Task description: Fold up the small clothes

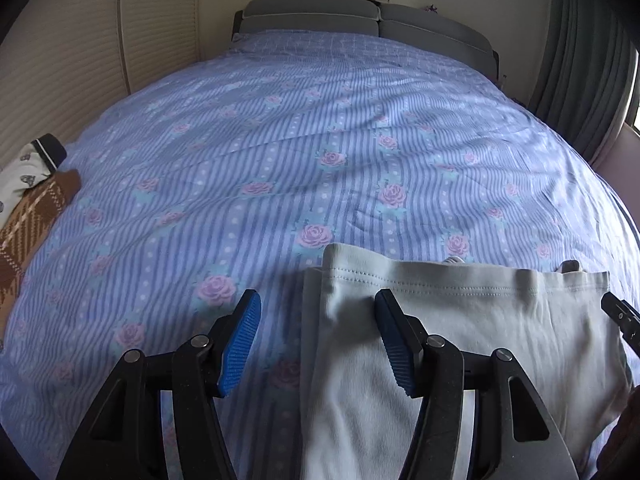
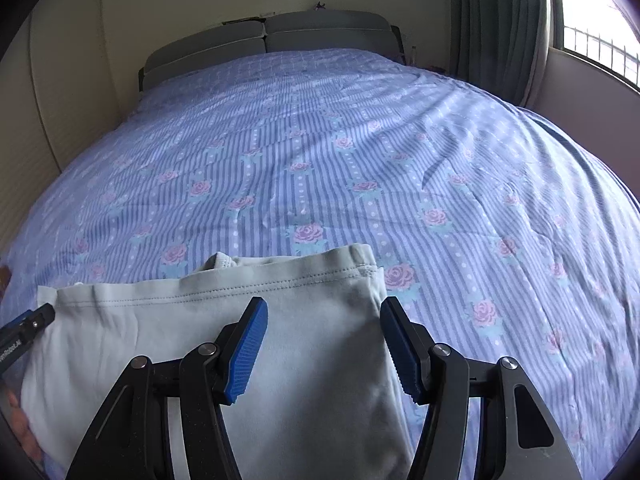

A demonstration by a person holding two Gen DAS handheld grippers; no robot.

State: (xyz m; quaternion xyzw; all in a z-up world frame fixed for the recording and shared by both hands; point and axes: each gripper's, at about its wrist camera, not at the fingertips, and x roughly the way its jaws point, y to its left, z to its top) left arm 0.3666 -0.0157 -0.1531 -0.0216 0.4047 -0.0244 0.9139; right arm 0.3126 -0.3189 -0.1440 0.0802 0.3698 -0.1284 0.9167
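A pale grey-white garment point(image 1: 460, 320) lies flat on the blue rose-patterned bedspread point(image 1: 300, 140), its stitched hem towards the headboard. My left gripper point(image 1: 318, 336) is open and empty, its jaws straddling the garment's left edge. In the right wrist view the same garment point(image 2: 304, 312) lies below my right gripper point(image 2: 322, 340), which is open and empty over the garment's right edge. The tip of the right gripper shows at the right edge of the left wrist view point(image 1: 620, 316), and the left gripper's tip shows at the left of the right wrist view point(image 2: 28, 328).
A brown plaid garment point(image 1: 32, 220) and a white printed one with a dark cuff point(image 1: 28, 168) lie at the bed's left edge. Grey headboard point(image 1: 360, 20) at the far end. Wardrobe doors point(image 1: 80, 60) on the left, curtain point(image 2: 500, 20) and window on the right.
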